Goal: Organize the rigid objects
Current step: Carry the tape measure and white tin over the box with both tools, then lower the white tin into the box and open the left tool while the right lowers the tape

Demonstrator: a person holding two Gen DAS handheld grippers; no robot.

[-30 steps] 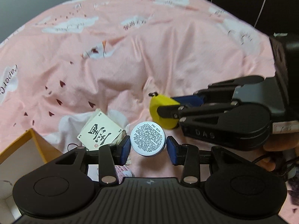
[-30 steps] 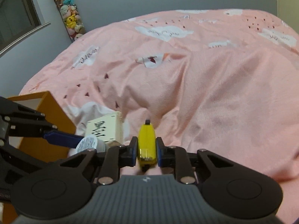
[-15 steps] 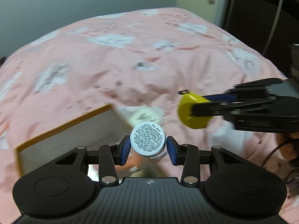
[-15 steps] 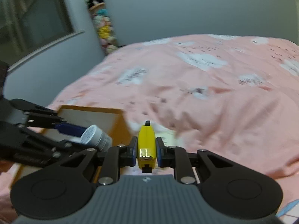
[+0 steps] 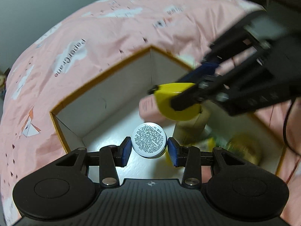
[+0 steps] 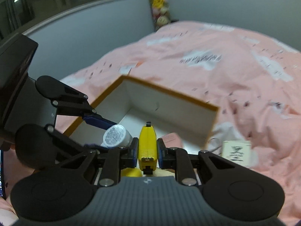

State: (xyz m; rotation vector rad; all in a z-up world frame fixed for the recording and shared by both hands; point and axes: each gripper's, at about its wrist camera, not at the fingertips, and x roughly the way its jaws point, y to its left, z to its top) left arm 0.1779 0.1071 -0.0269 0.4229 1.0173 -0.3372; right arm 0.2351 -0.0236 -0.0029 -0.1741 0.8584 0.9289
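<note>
The left gripper (image 5: 149, 151) holds a small round white tin with black printed text on its lid (image 5: 149, 143); its two blue pads press on the two sides of the tin, and the tin hangs above the white floor of the open cardboard box with orange-brown rim and white inner walls (image 5: 105, 86). The right gripper (image 6: 147, 150) is closed narrowly on a flat yellow plastic object with a small black tip (image 6: 147, 144), and the blue pads squeeze its two flat faces. This yellow object is also above the inside of the box, near the far corner in the left wrist view, a little higher than the tin and to the right of it. In the right wrist view the tin sits just beside the yellow object, on its left side, apart from it. Inside the box, under the yellow object, there is a pink rectangular carton (image 5: 148, 107), a beige cylinder (image 5: 190, 130) and some yellowish things that are too blurred to name. Outside the box, close to its right wall in the right wrist view, a small cream square carton with black brush writing (image 6: 236, 152) lies on the pink bed cover with white cloud pattern (image 6: 216, 60). The box stands on this cover.
</note>
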